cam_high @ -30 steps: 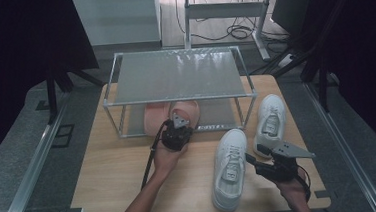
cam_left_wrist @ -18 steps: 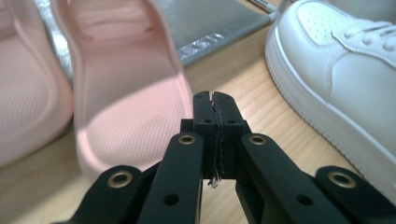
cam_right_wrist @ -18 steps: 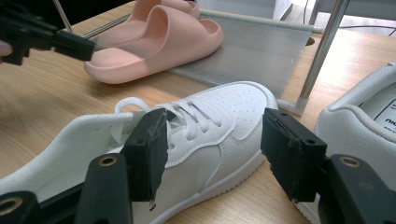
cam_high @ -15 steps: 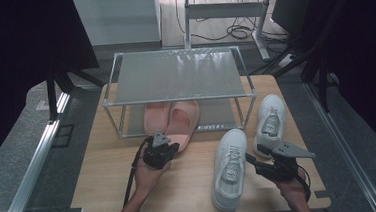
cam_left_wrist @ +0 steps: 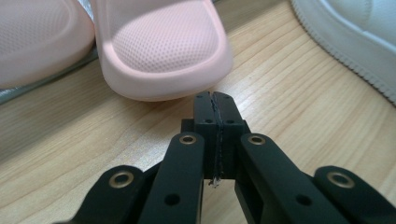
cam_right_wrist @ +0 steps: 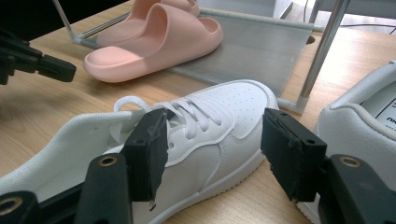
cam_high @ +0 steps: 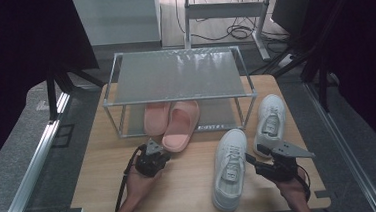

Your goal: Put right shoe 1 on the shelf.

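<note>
The pink slide (cam_high: 181,125) nearest the left tool (cam_high: 151,149) lies flat on the table (cam_high: 191,186), its far end under the wire rack (cam_high: 176,76), its rounded near end jutting out past the rack's edge — just beside its twin (cam_high: 156,118) on the left. To the right, a white laced sneaker (cam_high: 229,167) lies upright, between the right tool's (cam_right_wrist: 210,154) spread pads.
</note>
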`<state>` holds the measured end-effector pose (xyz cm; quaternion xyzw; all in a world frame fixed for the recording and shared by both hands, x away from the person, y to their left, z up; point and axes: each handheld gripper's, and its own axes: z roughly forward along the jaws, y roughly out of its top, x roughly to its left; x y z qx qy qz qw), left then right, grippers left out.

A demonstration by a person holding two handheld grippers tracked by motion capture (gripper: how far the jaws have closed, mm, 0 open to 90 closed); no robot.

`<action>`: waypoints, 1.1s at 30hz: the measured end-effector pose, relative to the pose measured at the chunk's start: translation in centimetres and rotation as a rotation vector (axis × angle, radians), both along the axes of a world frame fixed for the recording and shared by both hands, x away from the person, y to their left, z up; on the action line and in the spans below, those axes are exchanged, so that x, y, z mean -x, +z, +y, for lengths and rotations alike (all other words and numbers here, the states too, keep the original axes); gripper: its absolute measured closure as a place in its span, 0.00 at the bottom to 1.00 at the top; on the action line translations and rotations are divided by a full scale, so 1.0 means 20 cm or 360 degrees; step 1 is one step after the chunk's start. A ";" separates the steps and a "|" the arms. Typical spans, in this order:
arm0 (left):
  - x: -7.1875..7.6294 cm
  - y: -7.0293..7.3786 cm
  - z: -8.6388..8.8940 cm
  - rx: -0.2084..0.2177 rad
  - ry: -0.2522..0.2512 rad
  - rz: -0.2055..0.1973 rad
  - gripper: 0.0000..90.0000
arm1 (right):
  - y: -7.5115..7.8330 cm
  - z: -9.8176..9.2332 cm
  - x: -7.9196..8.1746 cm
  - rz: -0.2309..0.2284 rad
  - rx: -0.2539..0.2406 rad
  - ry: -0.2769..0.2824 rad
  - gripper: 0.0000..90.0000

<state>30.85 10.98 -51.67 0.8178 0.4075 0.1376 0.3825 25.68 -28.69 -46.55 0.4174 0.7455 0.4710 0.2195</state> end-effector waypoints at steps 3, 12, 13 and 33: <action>-0.02 -0.02 -0.02 -0.0022 -0.0002 0.0004 1.00 | 0.00 0.00 0.00 0.0001 0.0001 -0.0002 0.46; -0.06 -0.04 -0.08 -0.0036 -0.0009 0.0020 1.00 | -0.01 0.00 0.00 0.0003 0.0007 0.0003 0.46; -0.06 -0.04 -0.08 -0.0031 -0.0005 0.0027 1.00 | -0.01 0.00 0.00 0.0003 0.0007 0.0002 0.46; -0.18 -0.05 -0.21 -0.0040 0.0044 0.0036 1.00 | 0.00 -0.01 0.00 -0.0002 0.0000 -0.0005 0.46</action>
